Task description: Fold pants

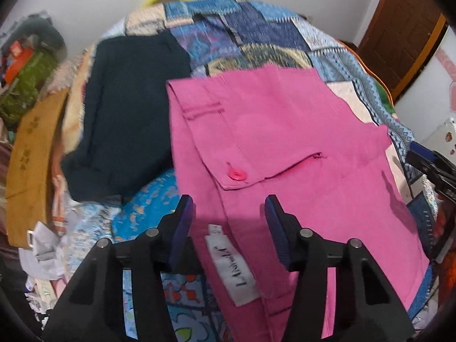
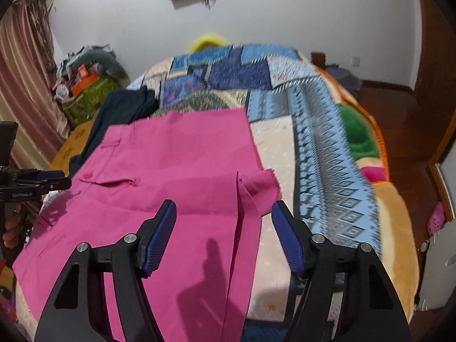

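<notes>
Pink pants (image 1: 285, 142) lie folded on the bed, with a buttoned pocket flap (image 1: 236, 175) and a white label (image 1: 230, 268) near the waistband. My left gripper (image 1: 229, 209) hovers just above the waistband end, jaws apart, with cloth below the gap and nothing pinched. In the right wrist view the pink pants (image 2: 171, 165) spread across the bed, one hem corner (image 2: 256, 185) curled up. My right gripper (image 2: 223, 208) stands open over that edge, blue pads clear of the fabric. Each gripper also shows at the rim of the other's view: the right gripper (image 1: 427, 168) and the left gripper (image 2: 37, 182).
A dark navy garment (image 1: 125, 114) lies folded on the bed to the left of the pants. The patchwork bedspread (image 2: 313, 131) covers the bed. A mustard cloth (image 1: 31, 165) and piled clutter (image 2: 85, 85) sit at the left. Wooden floor (image 2: 399, 131) lies to the right.
</notes>
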Available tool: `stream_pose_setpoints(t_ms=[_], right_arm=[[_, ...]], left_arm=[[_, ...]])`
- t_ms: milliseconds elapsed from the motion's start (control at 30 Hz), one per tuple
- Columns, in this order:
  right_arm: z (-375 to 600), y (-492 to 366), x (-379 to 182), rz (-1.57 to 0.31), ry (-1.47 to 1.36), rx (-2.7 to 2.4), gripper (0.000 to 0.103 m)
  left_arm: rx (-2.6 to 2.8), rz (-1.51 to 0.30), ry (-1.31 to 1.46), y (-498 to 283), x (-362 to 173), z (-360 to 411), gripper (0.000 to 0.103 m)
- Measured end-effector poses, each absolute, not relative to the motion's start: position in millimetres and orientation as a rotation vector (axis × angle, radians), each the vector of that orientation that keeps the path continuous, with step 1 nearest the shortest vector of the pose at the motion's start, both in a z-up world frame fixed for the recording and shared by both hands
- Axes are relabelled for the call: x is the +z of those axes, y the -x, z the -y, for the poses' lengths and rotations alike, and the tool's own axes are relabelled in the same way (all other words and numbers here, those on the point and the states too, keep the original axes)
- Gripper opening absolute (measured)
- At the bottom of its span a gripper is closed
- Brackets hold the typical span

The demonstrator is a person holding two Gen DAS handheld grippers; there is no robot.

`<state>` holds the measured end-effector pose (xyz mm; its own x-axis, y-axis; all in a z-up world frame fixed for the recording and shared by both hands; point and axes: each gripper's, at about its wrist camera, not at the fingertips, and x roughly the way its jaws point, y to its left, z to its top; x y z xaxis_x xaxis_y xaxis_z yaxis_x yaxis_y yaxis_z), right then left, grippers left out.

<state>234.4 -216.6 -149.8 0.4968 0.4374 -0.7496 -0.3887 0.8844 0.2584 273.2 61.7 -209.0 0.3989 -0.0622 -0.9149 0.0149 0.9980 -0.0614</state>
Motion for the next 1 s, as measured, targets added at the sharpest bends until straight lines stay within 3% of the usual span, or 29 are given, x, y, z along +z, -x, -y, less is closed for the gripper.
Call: stream_pose_setpoints(t_ms=[267,433,467,533,700,1000], right_arm=[[208.0,-259.0,-173.7,-1.011,-0.05,0.541,0.054],[202.4,-272.9,-178.7,-1.027,-0.023,0.554,0.049],[201.7,-274.7,-179.6,-1.032,-0.02,0.558,0.046],[199.2,-279.4,-181.8,-1.045,-0.019,0.565,0.038],[195.3,-282.8,-189.7,-1.07,-0.001,0.576,0.012],[183.8,-280.3,-194.0,-1.05,0.106,0.541,0.007]], left_arm=[[-0.131,-1.26,0.125,-295.5,-227.3,-69.5,0.052],[-0.192,-1.305,0.164,-299.1,-233.3,-70.8,0.037],[-0.197,-1.304,0.159,-299.7,-233.3,-70.1,0.035],[-0.214,-1.306,0.155,-299.3,-233.2,-68.4,0.023],[-0.181,-1.282,0.108,-295.7,-232.4,-64.8,0.007],[-0.091,-1.224,0.087,-283.0,-231.7,-73.8,0.007]])
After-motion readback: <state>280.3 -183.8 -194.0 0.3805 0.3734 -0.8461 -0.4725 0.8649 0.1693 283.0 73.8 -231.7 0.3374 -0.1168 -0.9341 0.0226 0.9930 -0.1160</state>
